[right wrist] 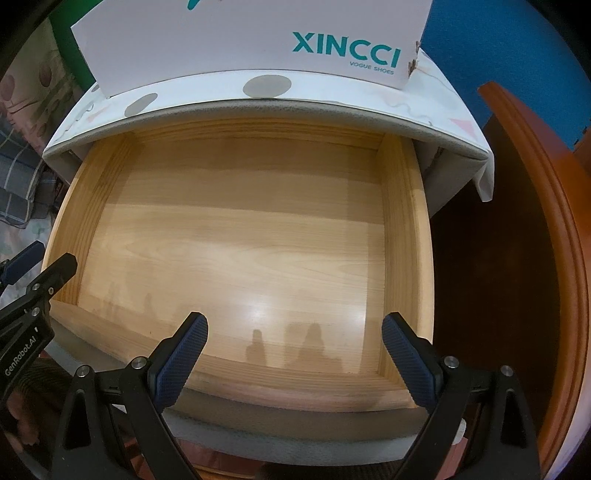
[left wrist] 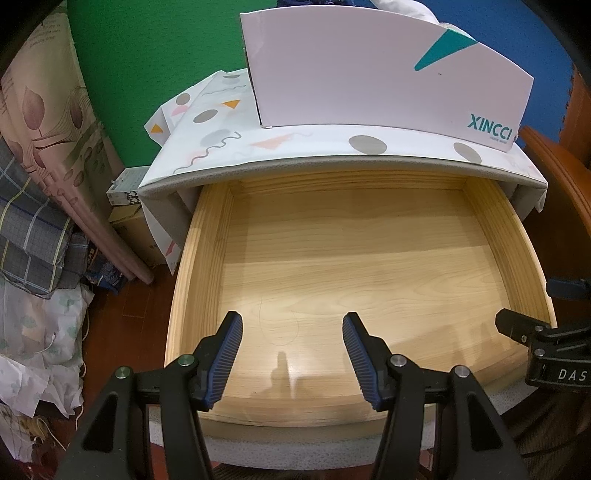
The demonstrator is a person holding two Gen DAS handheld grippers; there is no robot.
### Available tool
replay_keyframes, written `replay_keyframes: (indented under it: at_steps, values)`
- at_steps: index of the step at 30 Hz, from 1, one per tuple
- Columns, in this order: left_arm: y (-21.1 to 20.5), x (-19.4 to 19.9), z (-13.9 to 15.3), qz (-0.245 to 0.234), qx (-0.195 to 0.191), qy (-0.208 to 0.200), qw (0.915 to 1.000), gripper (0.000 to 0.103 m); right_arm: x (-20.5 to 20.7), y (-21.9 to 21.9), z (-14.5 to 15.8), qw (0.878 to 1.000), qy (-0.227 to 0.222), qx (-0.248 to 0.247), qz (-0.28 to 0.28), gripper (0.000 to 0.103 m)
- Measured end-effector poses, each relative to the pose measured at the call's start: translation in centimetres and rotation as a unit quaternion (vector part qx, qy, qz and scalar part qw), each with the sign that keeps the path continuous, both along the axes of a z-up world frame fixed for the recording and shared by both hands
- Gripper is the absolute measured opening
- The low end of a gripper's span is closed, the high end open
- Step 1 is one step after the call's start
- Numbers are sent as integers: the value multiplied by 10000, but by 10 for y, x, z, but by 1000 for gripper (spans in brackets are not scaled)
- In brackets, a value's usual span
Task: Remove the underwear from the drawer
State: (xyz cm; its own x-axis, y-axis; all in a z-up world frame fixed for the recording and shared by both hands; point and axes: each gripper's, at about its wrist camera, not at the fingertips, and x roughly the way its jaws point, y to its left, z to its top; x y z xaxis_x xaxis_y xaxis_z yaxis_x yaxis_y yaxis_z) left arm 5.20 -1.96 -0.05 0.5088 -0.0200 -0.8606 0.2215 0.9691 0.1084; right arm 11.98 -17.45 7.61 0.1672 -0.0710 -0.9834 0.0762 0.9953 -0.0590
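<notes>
left gripper (left wrist: 291,339) half-open, holding nothing | right gripper (right wrist: 295,343) wide, holding nothing | drawer (left wrist: 199,251) beneath both

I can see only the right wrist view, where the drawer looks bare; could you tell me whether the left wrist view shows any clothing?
Observer: The drawer is bare there too, but white fabric pokes up behind the top edge of the shoe box on the cabinet.
Operator: Thank you. Is the left claw holding anything?
Observer: No, the left claw is open and empty over the front of the drawer.
Operator: Is anything beside the cabinet on that side?
Observer: A small printed carton sits by its left side, in front of the green wall.
</notes>
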Motion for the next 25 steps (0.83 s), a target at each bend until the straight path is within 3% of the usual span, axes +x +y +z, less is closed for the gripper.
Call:
replay_keyframes:
  at_steps: [25]
  values:
    - [-1,-1,2,-56,21,-68,10000,58,-3,-3,2,10000,-25,53,-9,94]
